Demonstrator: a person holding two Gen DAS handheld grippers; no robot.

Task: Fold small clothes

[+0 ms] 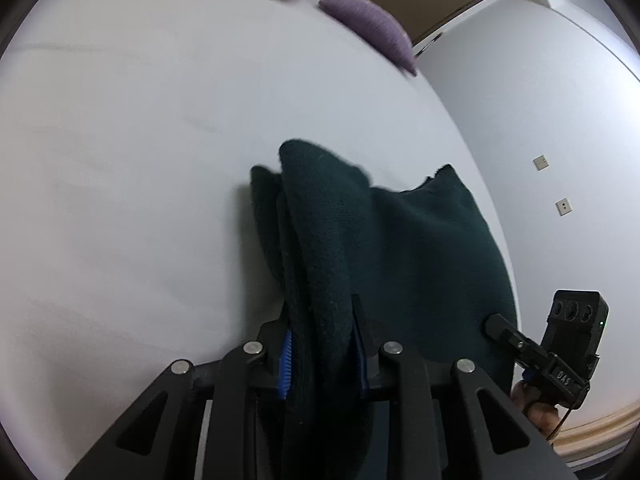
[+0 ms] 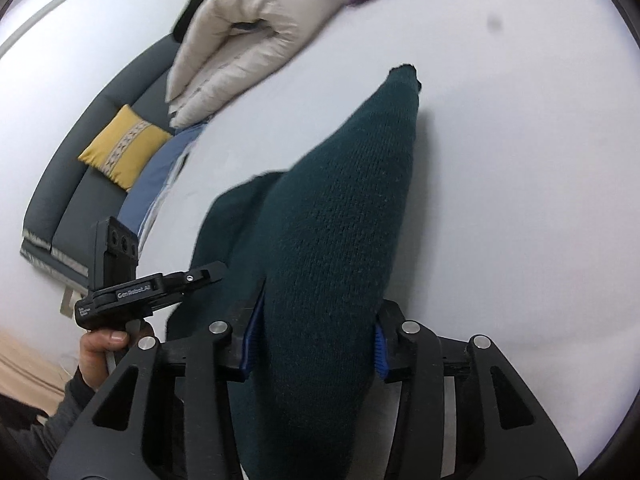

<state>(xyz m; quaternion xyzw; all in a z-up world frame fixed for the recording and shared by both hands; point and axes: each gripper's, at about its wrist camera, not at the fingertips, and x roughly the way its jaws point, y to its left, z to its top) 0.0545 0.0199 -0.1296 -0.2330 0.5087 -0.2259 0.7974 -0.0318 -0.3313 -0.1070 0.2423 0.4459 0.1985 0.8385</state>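
A dark green knit garment [image 1: 380,240] hangs bunched over the white bed sheet [image 1: 140,180], held up at two spots. My left gripper [image 1: 324,356] is shut on a thick fold of it, the blue pads [image 1: 285,364] pressing from both sides. At the cloth's right edge in the left wrist view is my right gripper [image 1: 496,326]. In the right wrist view the garment [image 2: 340,220] rises to a point away from the camera, and my right gripper [image 2: 316,344] is shut on its near end. To the left, my left gripper [image 2: 212,270] meets the cloth, held by a hand [image 2: 104,348].
A purple cushion [image 1: 372,24] and a folded beige duvet [image 2: 248,36] lie at the far end of the bed. Beyond the bed's left side are a grey sofa [image 2: 80,184] with a yellow cushion [image 2: 124,144] and a blue cloth [image 2: 160,176].
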